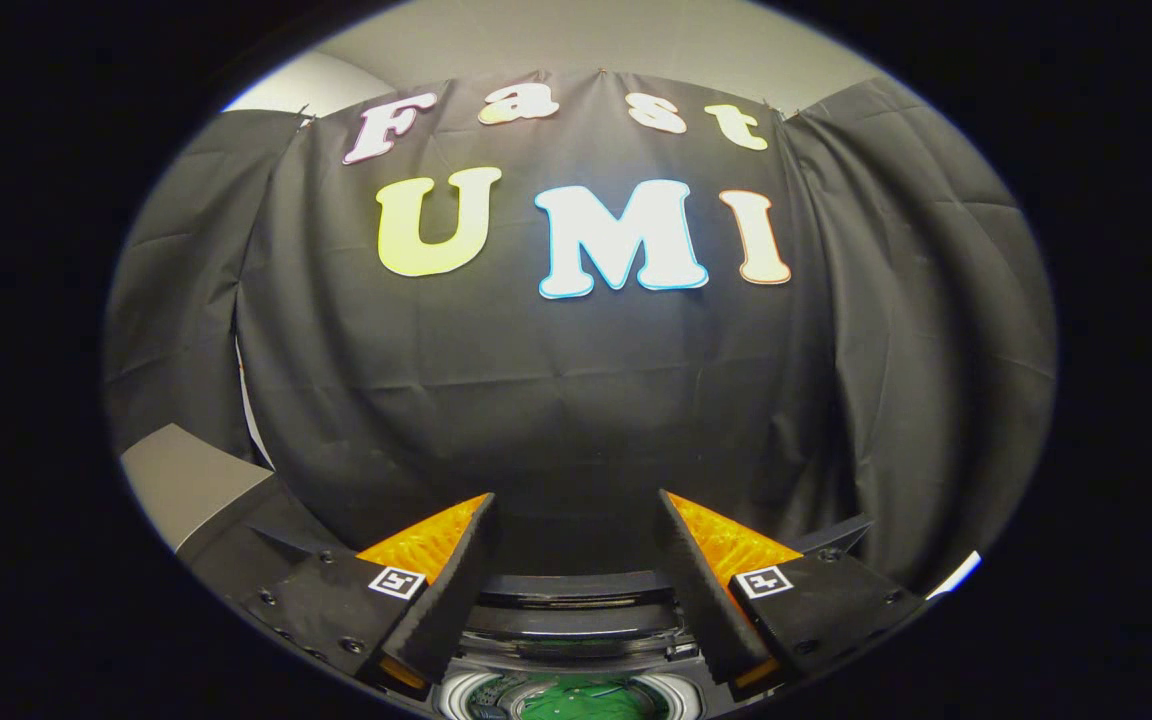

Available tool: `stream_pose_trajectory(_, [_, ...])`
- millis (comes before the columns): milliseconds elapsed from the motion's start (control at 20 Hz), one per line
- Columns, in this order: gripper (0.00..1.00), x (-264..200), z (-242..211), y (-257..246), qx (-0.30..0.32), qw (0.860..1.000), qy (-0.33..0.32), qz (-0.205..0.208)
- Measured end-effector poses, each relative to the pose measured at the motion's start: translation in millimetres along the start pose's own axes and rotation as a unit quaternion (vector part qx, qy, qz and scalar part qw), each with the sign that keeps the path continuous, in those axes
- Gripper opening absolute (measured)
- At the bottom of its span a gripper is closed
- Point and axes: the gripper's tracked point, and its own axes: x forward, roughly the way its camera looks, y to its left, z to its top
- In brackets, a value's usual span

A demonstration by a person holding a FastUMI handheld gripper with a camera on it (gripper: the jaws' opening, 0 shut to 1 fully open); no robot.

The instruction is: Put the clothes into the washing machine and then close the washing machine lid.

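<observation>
My gripper (576, 500) is open, its two fingers spread wide with nothing between them, held high and facing the black cloth wall. Below and between the fingers lies the washing machine's round opening (576, 690). Green cloth (581, 700) lies inside the drum. Just behind the opening stands the dark raised lid (576, 600), seen edge-on between the finger bases.
The black cloth booth wall (576, 400) rises close ahead of the fingers. A grey slanted surface (186, 480) sits low to the left of the machine. A pale ceiling shows above the cloth.
</observation>
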Motion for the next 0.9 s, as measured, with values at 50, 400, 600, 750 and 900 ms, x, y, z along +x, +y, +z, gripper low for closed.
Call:
stream_pose_trajectory(50, [0.97, -1.1, 0.0, 0.2, 0.000, 1.000, -0.003, 0.000])
stream_pose_trajectory(400, [0.97, -2.5, -2.1, -0.8, -0.001, 1.000, -0.013, -0.002])
stream_pose_trajectory(600, [0.97, -3.5, -2.3, -0.2, -0.002, 1.000, -0.016, 0.001])
stream_pose_trajectory(750, [0.97, -2.6, -0.9, -0.3, -0.003, 1.000, -0.025, 0.001])
stream_pose_trajectory(900, [0.97, -2.4, -0.2, -0.7, -0.003, 1.000, -0.030, -0.001])
